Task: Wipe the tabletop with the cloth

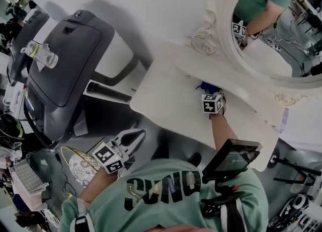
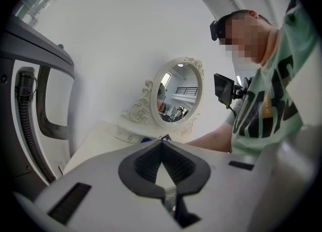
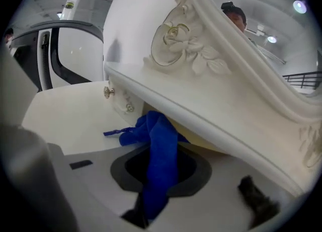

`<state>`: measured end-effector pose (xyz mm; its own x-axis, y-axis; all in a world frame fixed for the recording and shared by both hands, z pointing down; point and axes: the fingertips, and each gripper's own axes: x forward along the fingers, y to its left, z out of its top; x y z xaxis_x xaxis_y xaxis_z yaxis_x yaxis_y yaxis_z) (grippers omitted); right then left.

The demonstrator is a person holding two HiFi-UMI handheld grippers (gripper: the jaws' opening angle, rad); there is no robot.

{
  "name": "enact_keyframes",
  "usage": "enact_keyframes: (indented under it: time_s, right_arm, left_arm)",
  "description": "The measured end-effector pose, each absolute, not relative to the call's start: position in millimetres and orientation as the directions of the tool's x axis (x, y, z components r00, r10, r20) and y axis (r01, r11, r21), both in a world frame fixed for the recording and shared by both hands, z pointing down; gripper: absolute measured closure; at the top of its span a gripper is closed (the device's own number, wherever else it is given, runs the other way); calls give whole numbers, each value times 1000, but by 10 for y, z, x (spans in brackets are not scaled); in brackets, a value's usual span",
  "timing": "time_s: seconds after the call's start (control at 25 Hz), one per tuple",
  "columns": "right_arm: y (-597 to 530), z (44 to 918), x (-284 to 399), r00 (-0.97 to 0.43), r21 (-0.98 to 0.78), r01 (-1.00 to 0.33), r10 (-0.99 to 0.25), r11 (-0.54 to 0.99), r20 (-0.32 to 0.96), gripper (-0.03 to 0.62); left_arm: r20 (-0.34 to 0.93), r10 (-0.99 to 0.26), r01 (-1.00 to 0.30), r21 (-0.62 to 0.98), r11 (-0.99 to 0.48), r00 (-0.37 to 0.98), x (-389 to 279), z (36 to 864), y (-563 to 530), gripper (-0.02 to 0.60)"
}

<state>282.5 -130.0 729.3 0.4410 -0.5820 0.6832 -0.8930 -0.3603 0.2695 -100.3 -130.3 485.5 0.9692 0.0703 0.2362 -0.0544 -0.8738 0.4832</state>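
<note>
Clamping the blue cloth [image 3: 160, 140], the right claw [image 1: 208, 92] holds it at the bench's [image 1: 166, 95] back edge beneath the mirror [image 1: 271, 24], cloth trailing ahead, while the left claw [image 2: 161, 148], closed and empty, hangs off the front edge.

Item count:
- Grippers: two, the left gripper [image 1: 135, 138] and the right gripper [image 3: 159, 151].
- Blue cloth [image 3: 151, 127]: one.
- Table [image 1: 165, 96]: one.
- Oval mirror [image 1: 282, 30]: one.
- Drawer knobs: two [image 3: 107, 92] [image 3: 130, 107].
- Treadmill [image 1: 65, 61], far left: one.
- Bottle [image 1: 42, 53]: one.

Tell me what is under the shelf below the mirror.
The blue cloth, clamped in the right tongs, pokes under the shelf, beside two small knobs. Anything deeper is hidden by the cloth and the overhang.
</note>
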Motion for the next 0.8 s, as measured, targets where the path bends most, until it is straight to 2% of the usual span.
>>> enact_keyframes:
  time_s: [0.08,0.2,0.32,0.52,0.64,0.8]
  right_arm:
    - [-1320,7288,2802,436,286,-898,-579,-335,689,533]
    - [-1316,7274,2445,358,340,-928,-607,-150,710,533]
    - [-1116,7255,1631,199,329,-941,-658,79,726,533]
    - [-388,7244,104,-135,127,-932,-652,339,746,533]
    - [-193,7256,-208,-199,93,-916,-642,391,740,533]
    - [-219,7228,-105,-232,77,-908,-647,412,726,533]
  left_arm:
    - [236,67,-58,484,-873,969,-1004,4864,-1320,575]
    - [233,71,-53,488,-871,970,-993,4877,-1314,575]
    - [222,80,-40,489,-871,972,-955,4861,-1280,575]
    - [214,91,-25,487,-873,973,-894,4824,-1234,575]
    - [214,102,-15,485,-874,971,-858,4819,-1189,575]
    - [211,120,3,485,-875,970,-789,4803,-1074,574]
